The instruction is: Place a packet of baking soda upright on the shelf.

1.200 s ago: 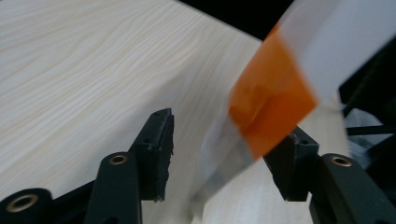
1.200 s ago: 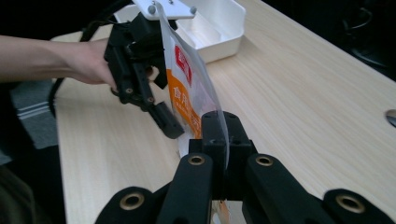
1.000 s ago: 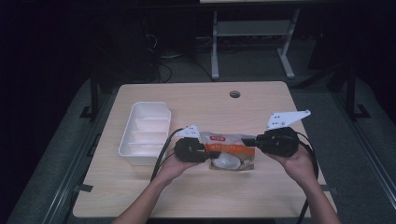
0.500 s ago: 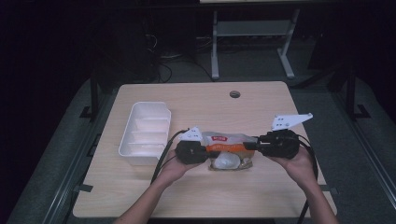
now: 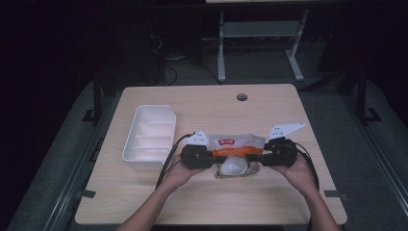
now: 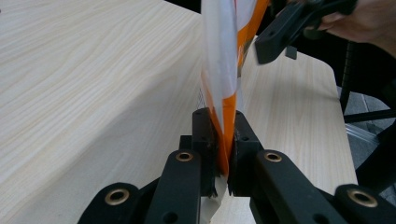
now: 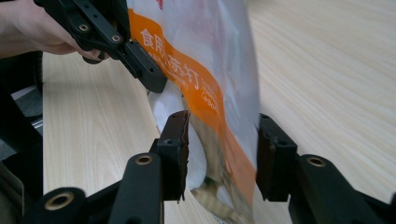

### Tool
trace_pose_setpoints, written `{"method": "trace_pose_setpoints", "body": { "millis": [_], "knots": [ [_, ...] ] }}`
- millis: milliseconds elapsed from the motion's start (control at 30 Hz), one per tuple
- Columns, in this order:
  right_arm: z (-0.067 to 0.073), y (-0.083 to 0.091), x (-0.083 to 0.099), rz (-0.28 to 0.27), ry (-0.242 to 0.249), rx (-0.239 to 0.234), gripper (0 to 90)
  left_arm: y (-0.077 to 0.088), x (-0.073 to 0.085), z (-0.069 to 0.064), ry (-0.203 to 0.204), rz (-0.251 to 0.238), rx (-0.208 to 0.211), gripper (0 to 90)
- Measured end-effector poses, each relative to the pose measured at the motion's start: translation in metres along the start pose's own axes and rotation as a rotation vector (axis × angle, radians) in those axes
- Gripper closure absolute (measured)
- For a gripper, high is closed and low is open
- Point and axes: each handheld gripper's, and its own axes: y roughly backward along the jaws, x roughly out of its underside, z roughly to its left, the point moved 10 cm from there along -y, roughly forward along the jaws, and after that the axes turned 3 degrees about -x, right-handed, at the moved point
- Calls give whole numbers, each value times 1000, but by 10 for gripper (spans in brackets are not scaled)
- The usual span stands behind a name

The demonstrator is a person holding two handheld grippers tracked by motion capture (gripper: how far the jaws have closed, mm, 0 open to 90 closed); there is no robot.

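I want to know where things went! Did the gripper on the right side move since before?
Yes. In the high view the right gripper has sunk toward the table, its jaws opening around the orange-and-white pouch.

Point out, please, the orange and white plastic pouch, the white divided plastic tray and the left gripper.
orange and white plastic pouch (image 5: pixel 238 143), high view, its upper printed face.
white divided plastic tray (image 5: pixel 133 155), high view, its near rim.
left gripper (image 6: pixel 223 135), left gripper view, between the fingertips clamped on the pouch edge.

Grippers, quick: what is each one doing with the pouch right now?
Left gripper: shut on the orange-and-white pouch, clamping its edge.
Right gripper: open; jaws have just been opening, pouch between them, pads not pressing.
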Motion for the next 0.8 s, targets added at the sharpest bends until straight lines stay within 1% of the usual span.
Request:
{"method": "trace_pose_setpoints", "body": {
  "millis": [33, 67, 100, 167, 233, 300, 367, 433, 533, 567, 600, 633, 667, 700, 767, 800],
  "knots": [
    [0, -2, 0, 3, 2, -2, 620, 0, 0, -1, -2, 0, 1, 837],
    [-1, -5, 1, 5, 5, -6, 667, 0, 0, -1, -3, -1, 0, 837],
    [-1, -5, 1, 5, 5, -6, 667, 0, 0, -1, -5, 0, -1, 837],
    [1, -8, 1, 3, 5, -20, 731, 0, 0, 0, -6, 5, -6, 837],
    [2, -10, 1, 7, 15, -11, 818, 1, 1, 0, 1, 2, -3, 834],
    [4, -10, 1, 9, 27, -13, 894, 2, 1, 1, 1, 0, -11, 807],
    [5, -10, 1, 10, 28, -15, 895, 3, 2, 1, -1, 4, -16, 801],
    [7, -8, 1, 3, 25, -25, 897, 4, 3, 1, -15, 10, -38, 765],
    [10, -5, 1, -3, 14, -48, 897, 9, 6, 3, -6, 5, -63, 700],
    [10, -4, 1, -4, 17, -48, 897, 10, 9, 4, -5, 7, -71, 680],
    [12, -2, 0, -8, 17, -48, 898, 11, 10, 5, -1, 10, -78, 604],
    [12, -2, 0, -8, 17, -48, 898, 12, 13, 5, 4, 13, -90, 604],
    [12, 0, -1, -11, 17, -46, 898, 12, 16, 5, 8, 22, -96, 548],
    [12, 2, -1, -13, 23, -40, 898, 13, 18, 5, 6, 32, -99, 517],
    [11, 6, -3, -19, 22, -26, 898, 15, 22, 4, -2, 33, -123, 467],
    [11, 8, -3, -24, 19, -21, 898, 16, 24, 3, -4, 37, -125, 447]
  ]
}}
